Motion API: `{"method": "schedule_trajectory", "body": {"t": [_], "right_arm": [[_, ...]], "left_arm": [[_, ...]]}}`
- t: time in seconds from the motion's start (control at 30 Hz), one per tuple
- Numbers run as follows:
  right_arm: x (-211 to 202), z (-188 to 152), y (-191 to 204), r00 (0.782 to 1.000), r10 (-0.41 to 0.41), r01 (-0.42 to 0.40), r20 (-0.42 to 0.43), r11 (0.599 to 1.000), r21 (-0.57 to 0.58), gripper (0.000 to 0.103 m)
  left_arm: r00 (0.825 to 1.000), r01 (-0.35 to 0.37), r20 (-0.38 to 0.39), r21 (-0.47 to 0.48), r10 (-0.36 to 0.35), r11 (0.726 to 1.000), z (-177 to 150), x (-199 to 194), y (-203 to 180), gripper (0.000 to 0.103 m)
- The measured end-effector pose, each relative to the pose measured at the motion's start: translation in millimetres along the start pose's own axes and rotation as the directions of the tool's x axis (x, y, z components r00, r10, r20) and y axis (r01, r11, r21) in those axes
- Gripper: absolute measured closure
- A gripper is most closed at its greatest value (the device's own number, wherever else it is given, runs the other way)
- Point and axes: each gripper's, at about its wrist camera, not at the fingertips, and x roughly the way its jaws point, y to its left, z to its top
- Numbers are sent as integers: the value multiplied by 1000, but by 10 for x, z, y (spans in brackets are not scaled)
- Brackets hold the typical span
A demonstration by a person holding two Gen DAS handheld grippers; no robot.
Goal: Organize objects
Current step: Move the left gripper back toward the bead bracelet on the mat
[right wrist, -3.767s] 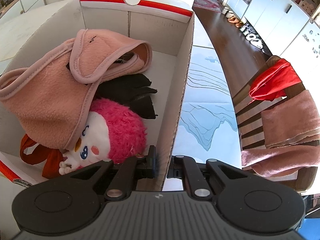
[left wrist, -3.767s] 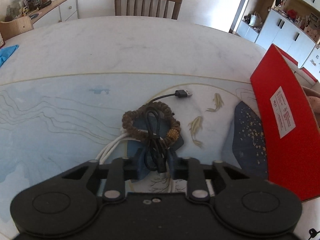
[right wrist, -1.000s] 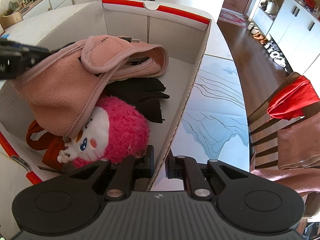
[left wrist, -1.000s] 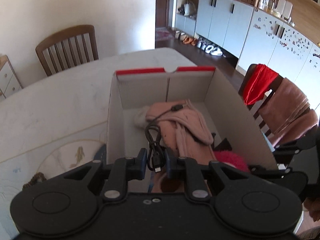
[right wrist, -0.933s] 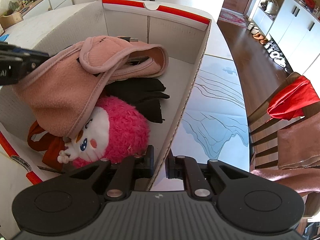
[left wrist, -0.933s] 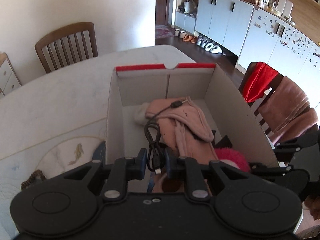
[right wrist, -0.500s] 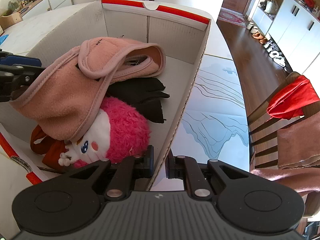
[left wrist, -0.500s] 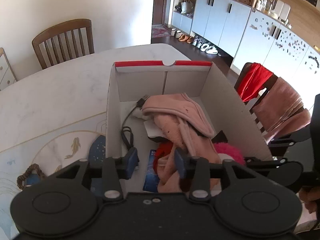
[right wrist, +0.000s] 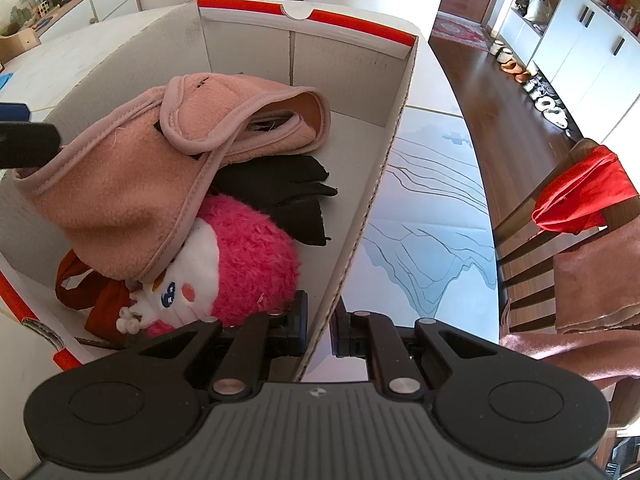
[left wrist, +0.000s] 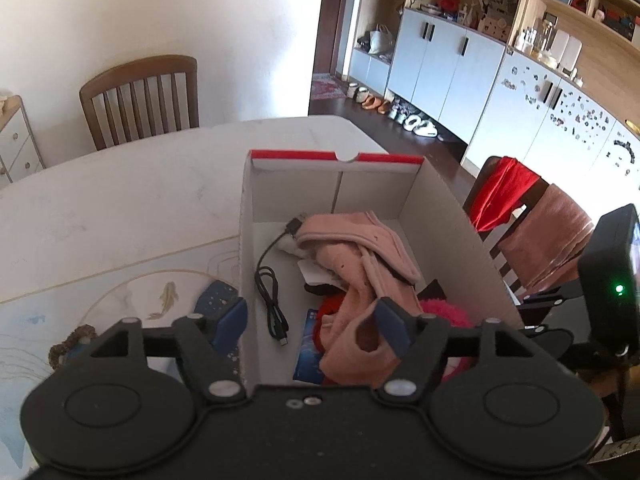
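lying coiled on the floor of the red-rimmed white cardboard box (left wrist: 448, 216), along its left wall, is the black usb cable (left wrist: 272, 300), beside the pink fleece garment (left wrist: 360, 280). the left tool (left wrist: 312, 318) hovers over the near end, its jaws just opened wide, nothing between them. the right tool (right wrist: 322, 330) is clamped on the box's right wall.

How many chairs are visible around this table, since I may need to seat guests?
2: an empty wooden chair at the table's far side, and a chair beside the box, draped with red and pink cloths. Others may be out of view.
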Motion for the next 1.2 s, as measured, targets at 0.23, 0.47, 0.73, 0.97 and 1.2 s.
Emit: {"method": "schedule_trajectory", "body": {"t": [0.23, 0.47, 0.73, 0.97, 1.2], "right_arm": [[6, 5, 27, 1000, -11, 11, -5, 1000, -1, 93], [-2, 2, 37, 1000, -16, 16, -4, 1000, -4, 93], [-18, -7, 47, 1000, -21, 21, 0, 1000, -18, 93], [-22, -17, -4, 999, -33, 33, -6, 999, -2, 93], [-34, -7, -56, 999, -50, 50, -18, 999, 20, 93]], "left_arm": [[999, -15, 42, -21, 15, 1000, -2, -174, 104, 18], [995, -41, 89, -52, 46, 998, -52, -338, 304, 1], [987, -128, 86, -115, 138, 985, -137, -419, 701, 1], [971, -226, 30, -197, 236, 954, -263, -386, 1222, 1], [938, -346, -53, -193, 343, 918, -426, -152, 1678, 1]]}}
